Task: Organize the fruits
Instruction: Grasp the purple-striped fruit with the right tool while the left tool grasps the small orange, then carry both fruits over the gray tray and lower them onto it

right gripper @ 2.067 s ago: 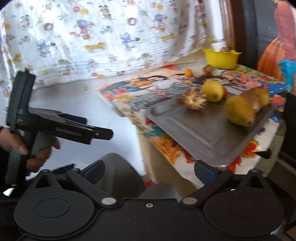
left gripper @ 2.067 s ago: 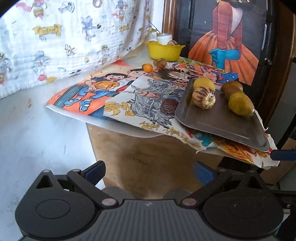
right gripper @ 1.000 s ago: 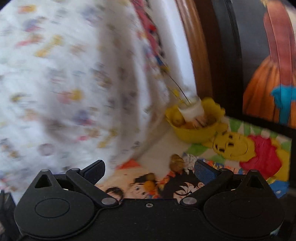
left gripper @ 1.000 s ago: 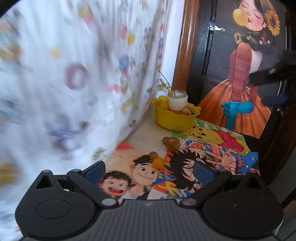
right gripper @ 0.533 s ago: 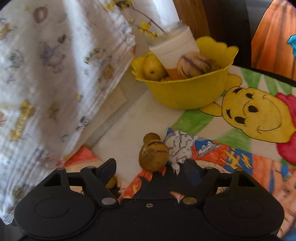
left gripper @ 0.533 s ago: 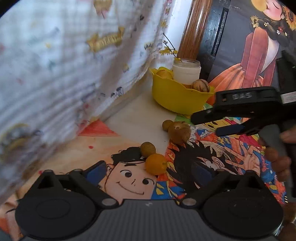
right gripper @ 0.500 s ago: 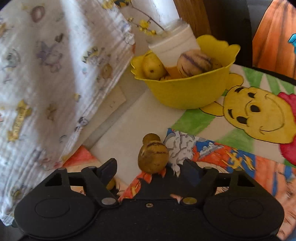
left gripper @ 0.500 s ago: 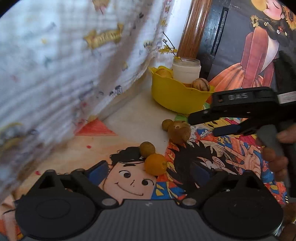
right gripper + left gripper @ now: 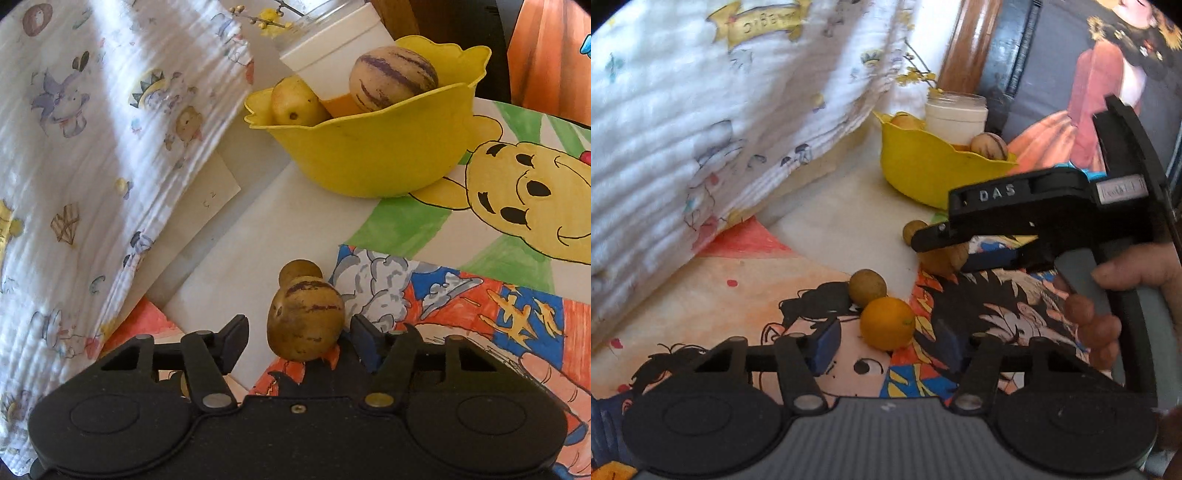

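My left gripper [image 9: 884, 341] is open around a small orange [image 9: 887, 323] that lies on the cartoon paper, with a little brown round fruit [image 9: 867, 287] just behind it. My right gripper [image 9: 297, 334] is open around a brown striped fruit [image 9: 304, 323]; its right finger [image 9: 364, 338] is close to the fruit and the left finger stands apart. A small brown fruit [image 9: 301, 273] sits right behind it. The right gripper also shows in the left wrist view [image 9: 934, 240]. The yellow bowl [image 9: 373, 155] holds a striped melon-like fruit [image 9: 393, 79] and a yellow fruit [image 9: 295, 101].
A white jar [image 9: 332, 48] stands in the bowl. A printed white cloth [image 9: 92, 129] hangs along the left. Cartoon drawings [image 9: 517, 192] cover the tabletop. A wooden post [image 9: 967, 48] and a dark painted panel [image 9: 1071, 74] rise behind the bowl.
Both grippers moved forward and lower, each coming to straddle its fruit. The right gripper's jaws have narrowed toward the striped fruit.
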The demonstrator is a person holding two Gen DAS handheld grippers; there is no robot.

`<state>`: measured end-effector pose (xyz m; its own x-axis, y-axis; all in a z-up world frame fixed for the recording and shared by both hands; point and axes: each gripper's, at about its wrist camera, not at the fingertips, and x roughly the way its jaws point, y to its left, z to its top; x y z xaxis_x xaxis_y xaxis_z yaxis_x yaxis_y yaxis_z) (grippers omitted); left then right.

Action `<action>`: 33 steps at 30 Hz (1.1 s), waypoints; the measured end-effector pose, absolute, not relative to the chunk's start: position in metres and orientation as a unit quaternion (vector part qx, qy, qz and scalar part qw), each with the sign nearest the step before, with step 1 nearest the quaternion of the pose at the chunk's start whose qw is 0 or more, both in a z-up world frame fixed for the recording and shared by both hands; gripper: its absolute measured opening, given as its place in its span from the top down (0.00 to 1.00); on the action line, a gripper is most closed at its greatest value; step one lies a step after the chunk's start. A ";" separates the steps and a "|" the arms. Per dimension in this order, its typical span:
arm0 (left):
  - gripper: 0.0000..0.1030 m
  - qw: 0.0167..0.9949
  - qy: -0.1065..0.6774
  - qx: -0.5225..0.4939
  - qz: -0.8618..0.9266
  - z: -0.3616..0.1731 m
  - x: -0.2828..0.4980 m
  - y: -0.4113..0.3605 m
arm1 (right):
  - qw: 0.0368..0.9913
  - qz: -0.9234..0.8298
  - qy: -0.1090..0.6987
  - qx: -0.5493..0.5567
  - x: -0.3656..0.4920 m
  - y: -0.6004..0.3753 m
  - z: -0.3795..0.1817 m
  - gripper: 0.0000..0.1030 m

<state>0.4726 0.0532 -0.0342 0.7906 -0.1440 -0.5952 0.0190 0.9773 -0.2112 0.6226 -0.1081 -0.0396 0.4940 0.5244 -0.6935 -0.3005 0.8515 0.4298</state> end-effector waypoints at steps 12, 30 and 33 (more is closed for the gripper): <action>0.66 0.935 0.328 -0.129 -0.043 -0.034 0.477 0.064 | 0.861 0.226 0.435 0.132 0.614 -0.109 -0.039 0.57; 0.66 0.940 0.316 -0.121 -0.052 0.004 0.408 0.055 | 0.845 0.273 0.435 0.150 0.520 -0.151 0.005 0.57; 0.66 0.942 0.309 -0.120 -0.055 0.014 0.389 0.051 | 0.848 0.281 0.426 0.144 0.493 -0.162 0.020 0.57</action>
<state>0.3889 0.0506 0.0144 0.8030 -0.1782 -0.5687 0.0304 0.9652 -0.2596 0.4932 -0.1617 0.0200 0.4783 0.5995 -0.6418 -0.3544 0.8004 0.4835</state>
